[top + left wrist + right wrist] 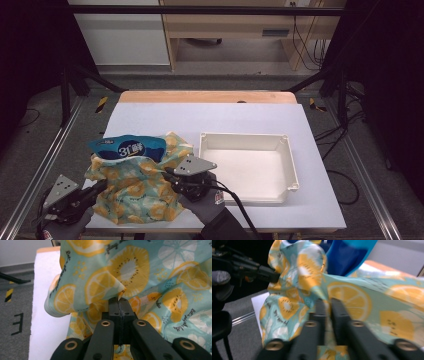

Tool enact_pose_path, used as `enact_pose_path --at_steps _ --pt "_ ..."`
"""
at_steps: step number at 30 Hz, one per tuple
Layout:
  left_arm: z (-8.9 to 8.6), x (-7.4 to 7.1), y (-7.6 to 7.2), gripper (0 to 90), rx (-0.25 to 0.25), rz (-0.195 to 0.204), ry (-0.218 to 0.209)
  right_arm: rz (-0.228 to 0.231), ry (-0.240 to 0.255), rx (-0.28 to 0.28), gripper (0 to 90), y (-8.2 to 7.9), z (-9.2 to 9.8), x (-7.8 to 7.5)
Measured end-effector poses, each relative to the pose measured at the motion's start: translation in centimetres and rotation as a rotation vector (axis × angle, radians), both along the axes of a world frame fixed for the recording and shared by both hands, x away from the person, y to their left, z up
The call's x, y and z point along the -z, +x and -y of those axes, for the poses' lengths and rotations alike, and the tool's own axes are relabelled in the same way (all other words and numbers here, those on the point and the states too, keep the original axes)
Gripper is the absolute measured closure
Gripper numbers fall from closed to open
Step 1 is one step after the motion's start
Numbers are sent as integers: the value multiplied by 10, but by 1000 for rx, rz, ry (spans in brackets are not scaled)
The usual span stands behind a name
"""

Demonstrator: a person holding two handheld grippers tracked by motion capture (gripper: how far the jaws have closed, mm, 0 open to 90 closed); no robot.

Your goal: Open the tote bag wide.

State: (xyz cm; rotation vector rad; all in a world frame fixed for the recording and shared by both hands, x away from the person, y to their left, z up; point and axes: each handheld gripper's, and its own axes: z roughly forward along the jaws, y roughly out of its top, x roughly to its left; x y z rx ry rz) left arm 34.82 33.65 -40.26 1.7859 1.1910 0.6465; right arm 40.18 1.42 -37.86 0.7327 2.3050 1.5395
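Observation:
A teal cloth bag printed with lemon and kiwi slices [135, 187] lies bunched at the table's front left. A blue snack packet [127, 146] sticks out of its far end, and its blue film [348, 257] shows above the fabric. My left gripper [100, 186] is shut on a fold of the cloth bag [130, 272] at its left side, jaws pressed together [119, 302]. My right gripper [167, 178] is shut on the bag's right edge, with fabric [352, 300] pinched between its jaws [327, 305].
An empty white rectangular tray [250, 167] stands just right of the bag, close to my right hand. The white table top [210, 120] stretches behind both, with a wooden strip at its far edge. Metal rails run along both table sides.

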Motion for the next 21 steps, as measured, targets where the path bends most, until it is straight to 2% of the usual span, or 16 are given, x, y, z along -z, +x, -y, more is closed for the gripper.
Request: enact_pose_path --at_steps 3,5,7,10,11,12,13,15,19,21 --pt "0 3 1 900 1 -16 2 -21 -6 -20 898 -1 0 4" --pt "0 4 2 866 -2 -21 2 -47 -26 -38 900 -2 0 12" --pt "-2 2 1 837 -7 -10 -21 -52 -31 -43 900 -3 0 14" --pt "-6 -10 -3 770 -25 40 -42 -63 -33 -53 900 -3 -1 19" --pt "-9 -21 -7 701 -50 85 -50 -67 -35 -53 900 -3 -1 21" --pt "-9 -21 -7 664 -50 85 -50 -70 -34 -53 900 -4 -1 22" --pt "-12 -31 -8 637 -63 100 -62 -70 -36 -53 900 -4 0 22" --pt "-12 -36 -7 566 -64 101 -60 -68 -40 -53 900 -4 0 22" --pt "-5 -52 -1 504 -66 157 -32 -66 -35 -47 900 -3 2 21" --pt "-4 -55 1 486 -66 165 -30 -69 -35 -44 900 -3 3 20"
